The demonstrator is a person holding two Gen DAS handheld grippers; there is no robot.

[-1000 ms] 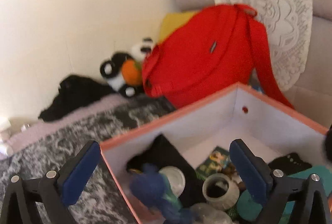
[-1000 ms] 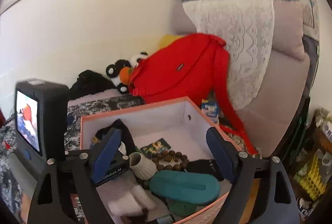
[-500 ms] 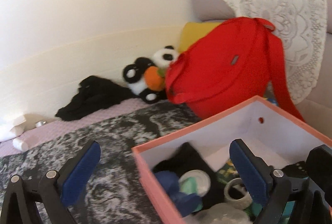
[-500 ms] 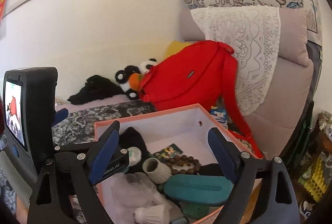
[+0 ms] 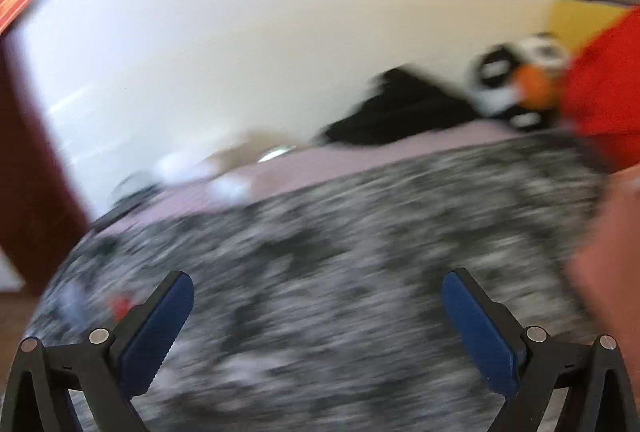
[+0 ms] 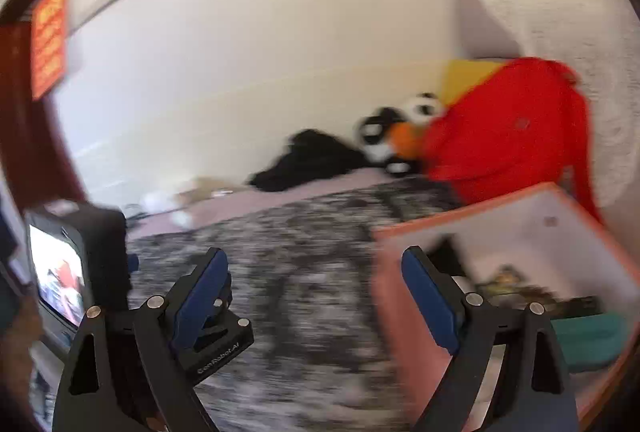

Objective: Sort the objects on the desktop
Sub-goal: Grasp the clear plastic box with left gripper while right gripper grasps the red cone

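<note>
Both views are motion-blurred. The pink-rimmed storage box (image 6: 472,220) with white inner walls sits at the right of the right wrist view; a teal case (image 6: 588,336) and dark items lie inside it. Only a blurred pink edge of the box (image 5: 608,264) shows in the left wrist view. My left gripper (image 5: 318,316) is open and empty over the grey patterned cloth (image 5: 320,232). My right gripper (image 6: 316,296) is open and empty, its right finger over the box's left wall.
A red backpack (image 6: 504,136), a panda plush (image 6: 396,136) and a black garment (image 6: 308,160) lie by the back wall. The left gripper's body with its lit screen (image 6: 60,272) stands at the left of the right wrist view. Small white items (image 5: 188,168) sit at back left.
Both grippers have swung left, away from over the box toward the patterned cloth. The box has slid to the right edge of both views. Both stay open and empty.
</note>
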